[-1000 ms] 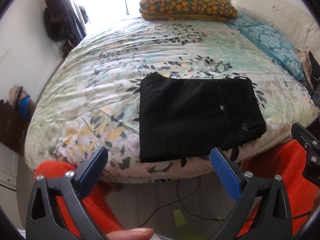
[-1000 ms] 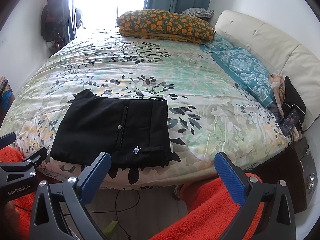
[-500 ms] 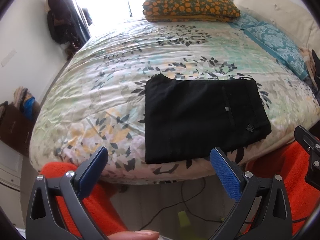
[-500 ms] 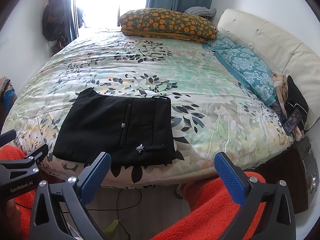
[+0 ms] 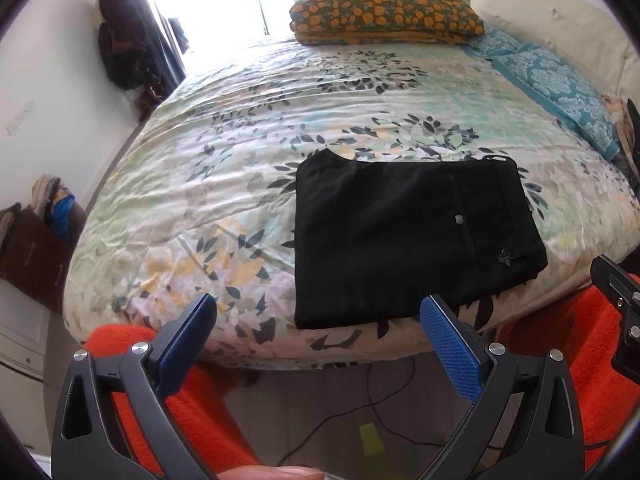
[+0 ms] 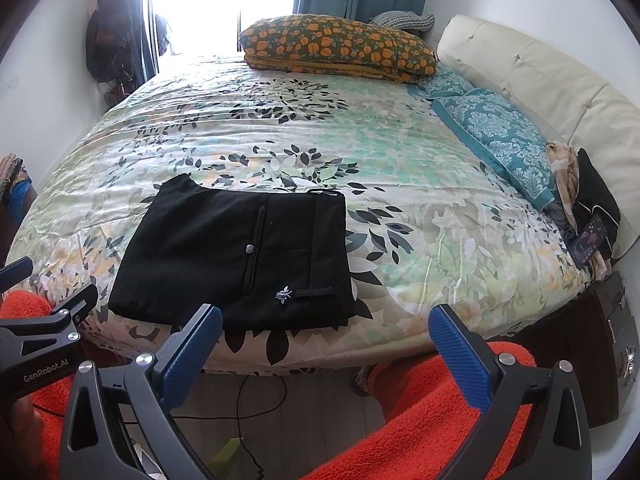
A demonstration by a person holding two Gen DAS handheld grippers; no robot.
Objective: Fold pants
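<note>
**Black pants lie folded at bed edge, both grippers empty**

On the near edge of the bed with the leaf-print floral cover (image 5: 248,184), the black fabric pants (image 5: 404,240) (image 6: 240,256) are seen folded into a flat, roughly square packet. A back pocket slit with a small button and a small light embroidered emblem are shown on top, the emblem near the corner closest to the bed edge.

The left gripper (image 5: 320,344) is held off the bed, below its edge; its blue-padded fingers (image 5: 450,356) are spread wide, nothing between them. The right gripper (image 6: 326,354) is held the same way, fingers (image 6: 456,356) wide apart and empty, well clear of the pants.

A folded orange-flowered quilt (image 6: 340,46) is stacked at the far end of the bed. Teal patterned pillows (image 6: 504,140) are lined along the cream padded headboard (image 6: 560,92). Orange fleece trousers (image 6: 420,420) on the person's legs are seen below both grippers.
</note>
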